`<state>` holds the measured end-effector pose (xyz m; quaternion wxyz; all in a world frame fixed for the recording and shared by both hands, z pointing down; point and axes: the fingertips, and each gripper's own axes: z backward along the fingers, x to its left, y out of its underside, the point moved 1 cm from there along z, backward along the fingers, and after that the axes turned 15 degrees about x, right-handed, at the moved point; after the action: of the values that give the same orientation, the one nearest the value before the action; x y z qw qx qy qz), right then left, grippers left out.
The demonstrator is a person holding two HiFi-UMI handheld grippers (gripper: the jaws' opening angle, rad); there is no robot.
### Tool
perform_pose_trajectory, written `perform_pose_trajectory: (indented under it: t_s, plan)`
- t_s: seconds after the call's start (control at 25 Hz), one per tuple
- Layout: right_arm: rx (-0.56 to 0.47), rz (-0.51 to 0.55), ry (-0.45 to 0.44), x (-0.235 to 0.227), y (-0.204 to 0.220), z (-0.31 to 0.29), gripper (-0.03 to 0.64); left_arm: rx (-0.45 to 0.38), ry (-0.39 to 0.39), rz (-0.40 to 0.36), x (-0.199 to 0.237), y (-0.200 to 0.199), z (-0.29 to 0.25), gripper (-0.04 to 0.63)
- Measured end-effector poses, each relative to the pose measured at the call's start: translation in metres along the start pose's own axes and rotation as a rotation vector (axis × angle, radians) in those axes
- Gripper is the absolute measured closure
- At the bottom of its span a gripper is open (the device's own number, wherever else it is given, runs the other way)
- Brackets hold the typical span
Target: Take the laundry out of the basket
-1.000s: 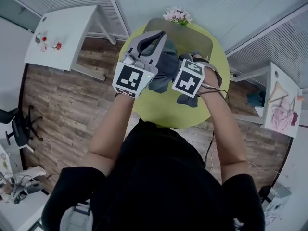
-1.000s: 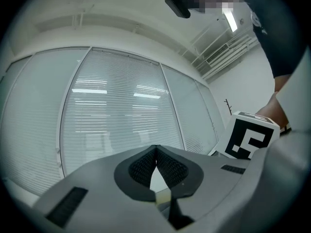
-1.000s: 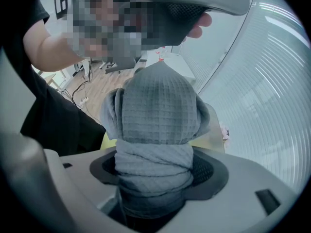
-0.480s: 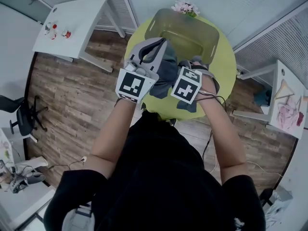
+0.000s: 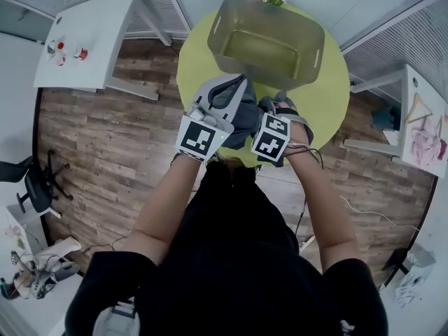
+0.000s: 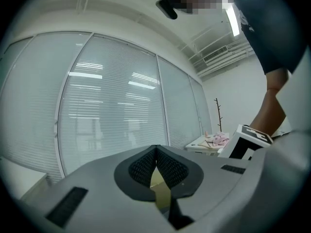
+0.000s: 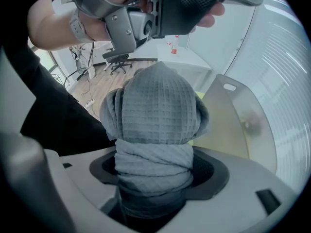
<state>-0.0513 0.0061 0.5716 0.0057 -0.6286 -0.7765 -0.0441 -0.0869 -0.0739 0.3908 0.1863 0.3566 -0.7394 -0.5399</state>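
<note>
Round green table (image 5: 329,96), viewed from above. Near edge: right gripper (image 7: 155,176) clamped around a bunched grey towel (image 7: 158,110); left gripper (image 6: 155,149) closed, empty. Far: basket (image 5: 225,30), apparently emptied. Towel best lowered onto bare table before release.

office: glass partitions (image 6: 112,110) with blinds, white desk (image 5: 91,33), swivel chair (image 5: 31,187)

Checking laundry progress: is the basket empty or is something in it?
Empty: in the head view the basket shows only its bare floor. The grey cloth is out, clamped in the right tool.
</note>
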Motion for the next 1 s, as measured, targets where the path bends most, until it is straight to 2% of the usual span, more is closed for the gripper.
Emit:
perform_pose_trajectory:
  t_s: [0.08, 0.28, 0.56, 0.76, 1.0]
  plan:
    - [0.012, -0.013, -0.013, 0.002, 0.003, -0.022, 0.249, 0.019, 0.022, -0.003, -0.004, 0.021, -0.005, 0.584]
    - [0.035, -0.027, -0.041, 0.001, 0.005, -0.074, 0.249, 0.072, 0.049, 0.046, -0.011, 0.079, -0.026, 0.584]
    - [0.043, -0.043, -0.081, 0.002, 0.006, -0.125, 0.249, 0.159, 0.075, 0.089, -0.022, 0.134, -0.053, 0.584]
    - [0.05, -0.033, -0.083, 0.004, 0.003, -0.154, 0.249, 0.196, 0.078, 0.11, -0.016, 0.155, -0.055, 0.584]
    - [0.056, -0.036, -0.1, 0.004, 0.001, -0.171, 0.247, 0.202, 0.088, 0.11, -0.011, 0.157, -0.055, 0.584]
